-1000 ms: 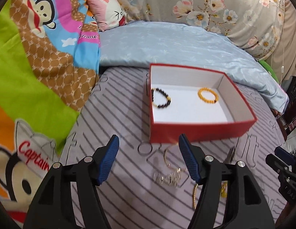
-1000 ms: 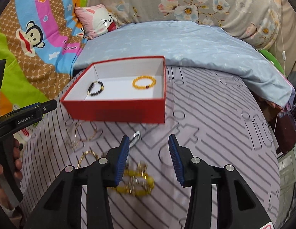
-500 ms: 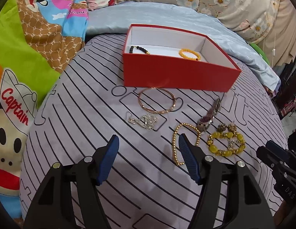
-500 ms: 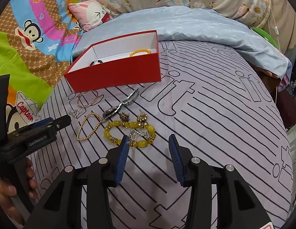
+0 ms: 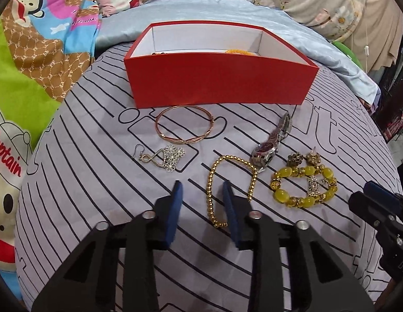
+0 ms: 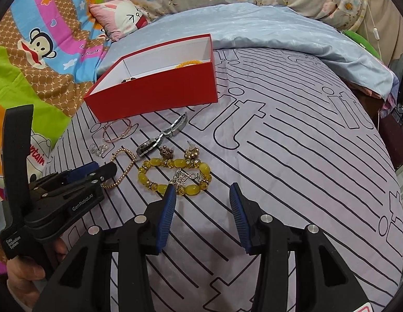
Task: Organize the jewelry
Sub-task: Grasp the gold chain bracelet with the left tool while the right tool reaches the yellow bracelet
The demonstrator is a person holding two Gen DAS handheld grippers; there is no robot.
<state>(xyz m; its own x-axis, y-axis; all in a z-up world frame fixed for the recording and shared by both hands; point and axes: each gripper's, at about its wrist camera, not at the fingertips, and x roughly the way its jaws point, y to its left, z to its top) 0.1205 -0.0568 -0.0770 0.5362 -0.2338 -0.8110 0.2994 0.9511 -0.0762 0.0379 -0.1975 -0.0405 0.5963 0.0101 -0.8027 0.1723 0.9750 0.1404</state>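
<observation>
Jewelry loose on striped sheet [image 5: 71, 182]. Left gripper [image 5: 202, 189] partly open, holding nothing; gold chain [image 5: 214, 182] runs between its fingers, one strand just outside the right finger. Earring [image 5: 165, 156] ahead-left of fingers, bangle [image 5: 186, 127] farther ahead, red box [image 5: 217, 83] beyond it. Watch [image 5: 273, 143] ahead-right. Right gripper [image 6: 202, 192] wide open, empty; yellow bracelet [image 6: 173, 174] just ahead of its left finger [image 6: 167, 208], touching or nearly, can't tell.
</observation>
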